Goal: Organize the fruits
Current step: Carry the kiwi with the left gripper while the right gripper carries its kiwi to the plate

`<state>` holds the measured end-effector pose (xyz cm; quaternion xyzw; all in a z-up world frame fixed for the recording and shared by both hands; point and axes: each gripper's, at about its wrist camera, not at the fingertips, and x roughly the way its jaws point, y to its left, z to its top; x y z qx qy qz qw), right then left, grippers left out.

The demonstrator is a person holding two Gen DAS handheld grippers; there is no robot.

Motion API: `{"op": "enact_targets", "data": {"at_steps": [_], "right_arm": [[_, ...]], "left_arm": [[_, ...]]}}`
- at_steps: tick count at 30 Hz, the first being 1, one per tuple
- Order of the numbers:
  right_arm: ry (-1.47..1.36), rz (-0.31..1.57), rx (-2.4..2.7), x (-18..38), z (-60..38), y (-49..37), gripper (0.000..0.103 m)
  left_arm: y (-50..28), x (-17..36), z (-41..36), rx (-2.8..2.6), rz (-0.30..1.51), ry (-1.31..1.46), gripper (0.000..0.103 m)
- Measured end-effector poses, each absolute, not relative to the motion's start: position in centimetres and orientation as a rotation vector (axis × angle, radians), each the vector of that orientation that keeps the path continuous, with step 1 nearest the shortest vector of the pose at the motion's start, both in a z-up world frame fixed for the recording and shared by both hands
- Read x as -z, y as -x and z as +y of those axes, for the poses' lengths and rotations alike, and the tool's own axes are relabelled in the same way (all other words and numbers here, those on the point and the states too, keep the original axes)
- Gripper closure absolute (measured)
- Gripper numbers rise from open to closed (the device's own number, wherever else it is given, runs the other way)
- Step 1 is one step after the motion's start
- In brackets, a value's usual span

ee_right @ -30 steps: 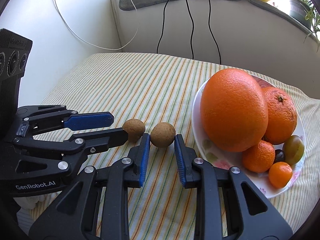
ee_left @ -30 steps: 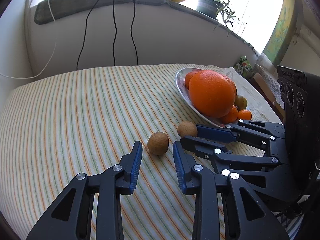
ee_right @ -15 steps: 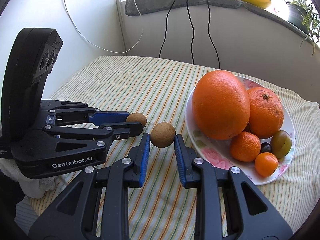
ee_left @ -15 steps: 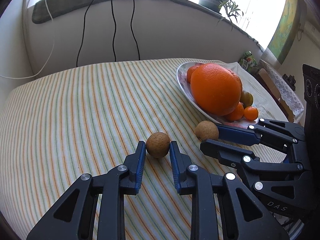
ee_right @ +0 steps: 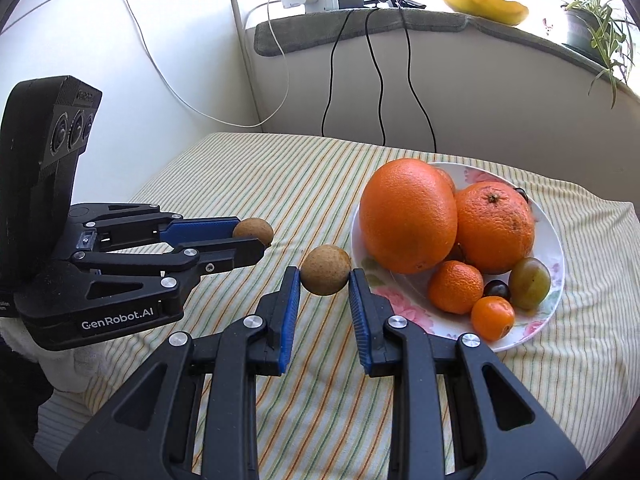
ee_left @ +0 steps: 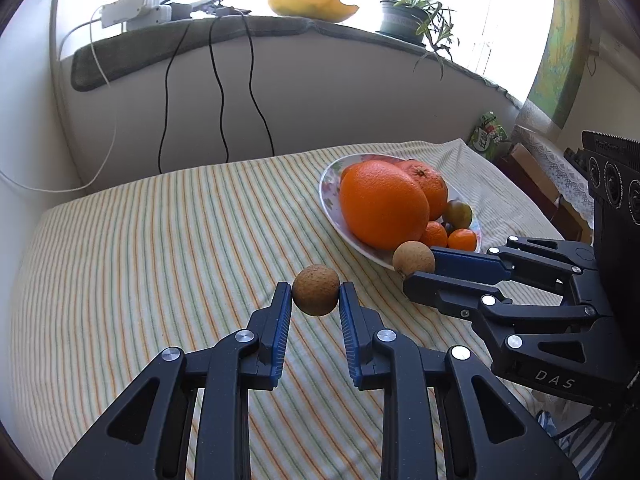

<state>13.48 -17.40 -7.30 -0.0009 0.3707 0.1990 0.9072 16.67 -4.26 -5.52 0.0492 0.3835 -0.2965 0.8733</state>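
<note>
Two handheld grippers are shown above a desk covered in a striped cloth [ee_left: 160, 240], each carrying one small, round, brown, rough-skinned fruit.

The left gripper [ee_left: 316, 300] has its jaws closed to a narrow gap on the left brown fruit [ee_left: 316, 290], which is pinched between the blue pads only at the very tips. No shadow contact with the cloth is seen, so it is judged to be lifted clear.

The right gripper [ee_right: 325, 280] is likewise closed tightly on the right brown fruit [ee_right: 325, 275], again held at the tips, just beside the rim of a floral plate [ee_right: 556, 276].

The plate is crowded: a very large orange [ee_right: 408, 216], a smaller orange [ee_right: 495, 228], two mandarins, a greenish plum [ee_right: 530, 283] and a dark grape are piled on it.

Several risks are judged from this. A round fruit gripped so near the tips could be squeezed out and rolled off the desk. Little free space is left on the plate, so a released fruit might roll off the shallow rim or set the small fruits rolling. The two grippers are close together and could be knocked against each other near the plate.
</note>
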Motion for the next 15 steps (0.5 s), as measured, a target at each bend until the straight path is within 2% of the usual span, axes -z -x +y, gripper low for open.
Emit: {"op": "enact_targets", "data": {"at_steps": [15], "right_arm": [[-0.079, 0.727, -0.361, 5.6, -24.8, -12.7, 0.077]], "left_arm": [[-16.0, 4.1, -9.6, 0.674, 0.766, -0.111, 0.08]]}}
